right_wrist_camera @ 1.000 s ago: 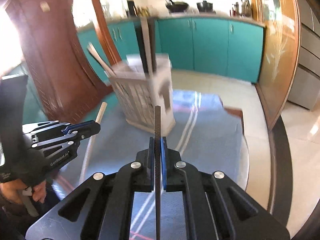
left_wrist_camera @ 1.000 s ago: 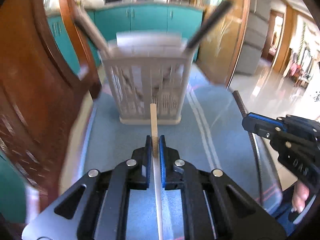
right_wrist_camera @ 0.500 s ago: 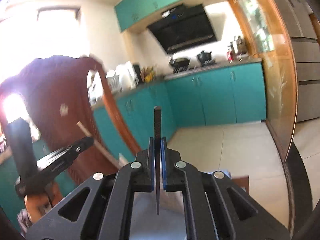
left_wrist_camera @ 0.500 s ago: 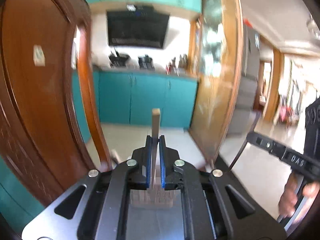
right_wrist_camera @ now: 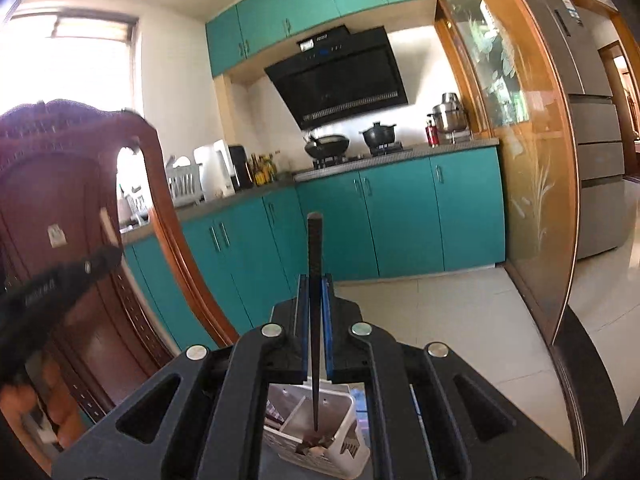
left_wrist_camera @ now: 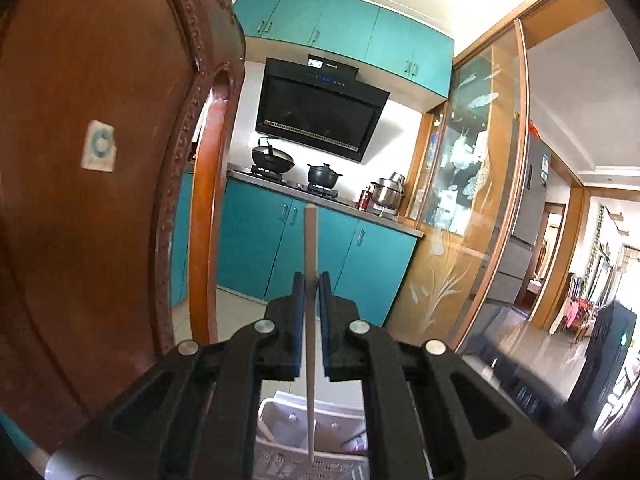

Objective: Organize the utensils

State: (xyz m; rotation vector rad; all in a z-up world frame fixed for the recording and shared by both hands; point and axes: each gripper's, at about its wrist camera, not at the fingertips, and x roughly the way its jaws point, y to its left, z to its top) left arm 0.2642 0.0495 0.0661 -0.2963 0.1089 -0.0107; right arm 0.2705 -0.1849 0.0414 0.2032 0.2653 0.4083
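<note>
My left gripper (left_wrist_camera: 311,280) is shut on a pale wooden chopstick (left_wrist_camera: 310,240), held upright with its thin end hanging over the white slotted utensil holder (left_wrist_camera: 280,436) below. My right gripper (right_wrist_camera: 315,282) is shut on a black chopstick (right_wrist_camera: 315,248), also upright, its tip just above the same holder (right_wrist_camera: 344,420), which has several utensils inside. The left gripper shows blurred at the left of the right wrist view (right_wrist_camera: 80,270); the right one shows blurred at the lower right of the left wrist view (left_wrist_camera: 516,364).
A carved dark wooden chair back (left_wrist_camera: 100,200) stands close on the left. Teal kitchen cabinets (right_wrist_camera: 400,216), a stove with pots (left_wrist_camera: 324,176) and a glass sliding door (left_wrist_camera: 472,220) lie beyond. A blue cloth (right_wrist_camera: 360,408) covers the table under the holder.
Both grippers have tilted up from pointing level at the holder to standing upright above it, each still holding its chopstick. The holder has dropped to the bottom of both views.
</note>
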